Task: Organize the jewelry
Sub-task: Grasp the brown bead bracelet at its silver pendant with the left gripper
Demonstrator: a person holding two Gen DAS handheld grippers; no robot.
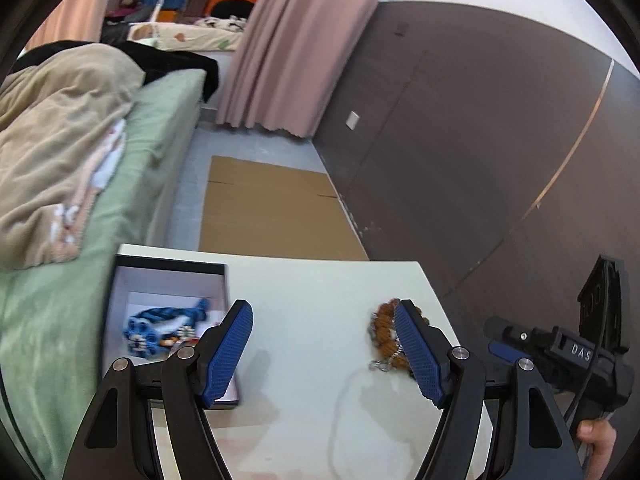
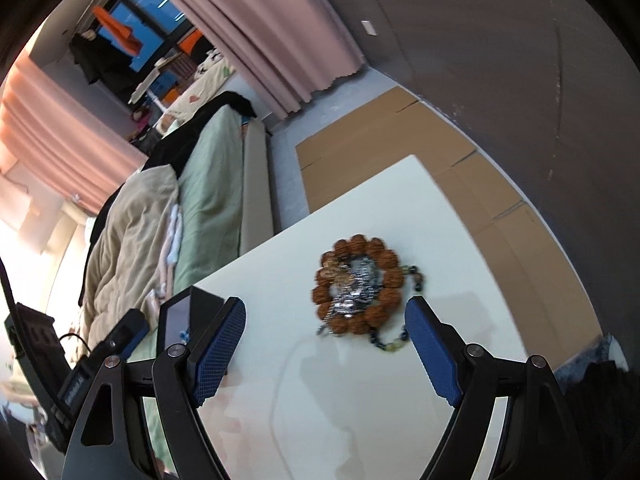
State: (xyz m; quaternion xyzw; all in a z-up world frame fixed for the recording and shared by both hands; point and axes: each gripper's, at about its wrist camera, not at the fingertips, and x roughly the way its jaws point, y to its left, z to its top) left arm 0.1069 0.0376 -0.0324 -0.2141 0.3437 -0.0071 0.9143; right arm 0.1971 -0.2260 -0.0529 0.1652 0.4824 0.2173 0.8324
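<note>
Left wrist view: green bed with rumpled beige blanket along the left, dark wall panel on the right, pink curtain at the far end, flat cardboard on the floor between. Nearer, white table filling the lower middle. At its left edge, open box with white inside, holding blue beaded jewelry. Toward the table's right edge, brown bead bracelet lying flat with a silvery chain, partly hidden behind the right-hand finger. Left gripper angled down over the table, blue pads spread wide, nothing between them, bare tabletop in the gap. At far right, the other handle with a thumb of the right hand just showing at the lower edge.

Right wrist view, rolled so the room leans: same bed, curtain, cardboard and wall. Table slanting across the middle. Bracelet in a ring around a silvery tangle, dark and pale beads trailing to its right and near side. Right gripper tilted down, pads spread wide, empty, bracelet just beyond the fingertips and untouched. Box corner beside the left-hand finger. Left handle at lower left.
</note>
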